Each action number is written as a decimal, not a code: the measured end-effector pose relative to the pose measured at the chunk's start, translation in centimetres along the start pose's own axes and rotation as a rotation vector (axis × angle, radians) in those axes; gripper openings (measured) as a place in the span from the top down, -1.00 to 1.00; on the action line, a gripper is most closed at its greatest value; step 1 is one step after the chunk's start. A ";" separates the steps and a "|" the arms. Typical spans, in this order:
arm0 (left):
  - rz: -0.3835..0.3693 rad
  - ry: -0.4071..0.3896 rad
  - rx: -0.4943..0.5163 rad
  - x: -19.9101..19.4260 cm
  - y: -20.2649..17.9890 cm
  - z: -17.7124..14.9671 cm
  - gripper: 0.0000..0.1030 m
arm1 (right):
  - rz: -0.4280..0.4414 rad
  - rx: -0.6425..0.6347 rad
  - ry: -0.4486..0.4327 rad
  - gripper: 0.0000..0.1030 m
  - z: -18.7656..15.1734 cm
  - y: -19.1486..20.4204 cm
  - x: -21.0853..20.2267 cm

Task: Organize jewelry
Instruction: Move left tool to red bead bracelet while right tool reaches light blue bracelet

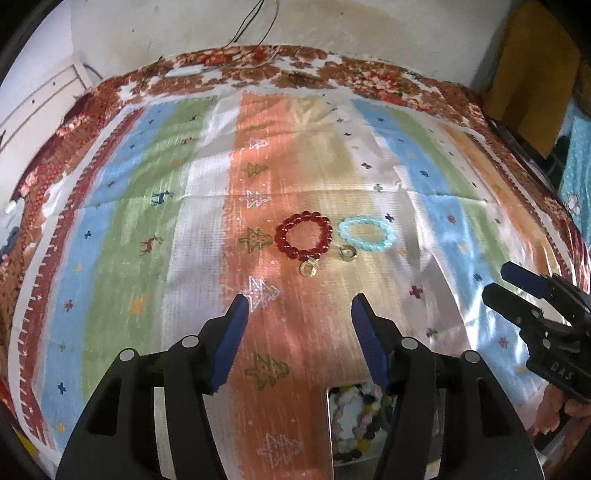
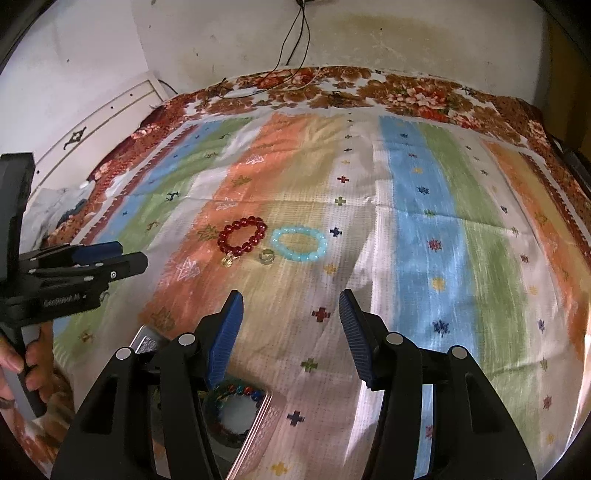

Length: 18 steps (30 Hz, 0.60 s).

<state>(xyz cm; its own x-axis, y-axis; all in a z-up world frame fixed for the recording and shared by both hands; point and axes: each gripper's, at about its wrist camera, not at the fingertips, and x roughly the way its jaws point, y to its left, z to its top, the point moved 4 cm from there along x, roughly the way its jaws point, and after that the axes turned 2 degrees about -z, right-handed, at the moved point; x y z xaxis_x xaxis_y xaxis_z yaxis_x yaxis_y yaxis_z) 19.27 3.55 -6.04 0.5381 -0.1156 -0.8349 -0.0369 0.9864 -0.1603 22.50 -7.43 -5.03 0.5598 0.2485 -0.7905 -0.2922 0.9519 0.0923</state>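
1. Left gripper (image 1: 299,306) stood wide open, blue pads well apart, nothing between them. Right gripper (image 2: 291,302) was the same: spread wide, empty.
2. Loose pieces lay ahead of both tools: a red glossy bead bracelet (image 1: 303,235), a pale turquoise bead bracelet (image 1: 366,233) just to its right, not quite touching. Two small gold-toned rings sat on the near side: one (image 1: 309,268) against the red bracelet's near edge, the other (image 1: 347,253) at the turquoise one's near-left edge.
3. Key relation: the red bracelet sat almost dead ahead of the left gripper, on its centreline. From the right wrist view the same group lay ahead and off to the left, so I judged the left gripper better lined up with the red one and the right gripper with the turquoise.
4. Turquoise loop was oval, long axis running left-right; the red one was near round. Both lay flat.
5. A metal tin (image 2: 255,424) with bead bracelets already in it sat close under the grippers, near edge of the cloth. Likely the destination.
6. Surface: a soft striped cloth (image 1: 207,258) (orange, tan, white, blue, green with small trees and crosses) over a floral bedspread (image 1: 376,83); creased, so thin rings could be awkward to pinch.
7. Room: stained white wall (image 2: 221,44) behind, dangling black cables (image 2: 295,33).
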 end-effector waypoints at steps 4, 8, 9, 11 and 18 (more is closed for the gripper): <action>0.004 0.021 -0.026 1.3 0.7 0.8 -0.13 | -0.023 -0.006 0.007 -0.04 0.8 -0.4 0.9; 0.016 0.025 -0.025 1.9 0.9 1.4 -0.13 | -0.033 0.004 0.010 -0.04 1.5 -1.0 1.8; 0.017 0.025 -0.026 2.1 0.9 1.5 -0.13 | -0.036 0.006 0.010 -0.04 1.6 -1.1 1.9; 0.024 0.010 -0.034 2.0 1.1 1.8 -0.13 | -0.040 0.011 0.013 -0.05 1.9 -1.3 2.3; 0.020 0.008 -0.040 2.7 1.0 2.7 -0.13 | -0.053 0.022 0.022 -0.07 2.9 -1.8 3.6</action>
<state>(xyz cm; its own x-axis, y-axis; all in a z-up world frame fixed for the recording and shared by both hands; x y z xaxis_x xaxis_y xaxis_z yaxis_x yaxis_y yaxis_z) 22.99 4.54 -7.05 0.5299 -0.0974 -0.8424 -0.0807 0.9831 -0.1645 27.22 -7.71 -6.27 0.5566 0.1942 -0.8078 -0.2459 0.9672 0.0631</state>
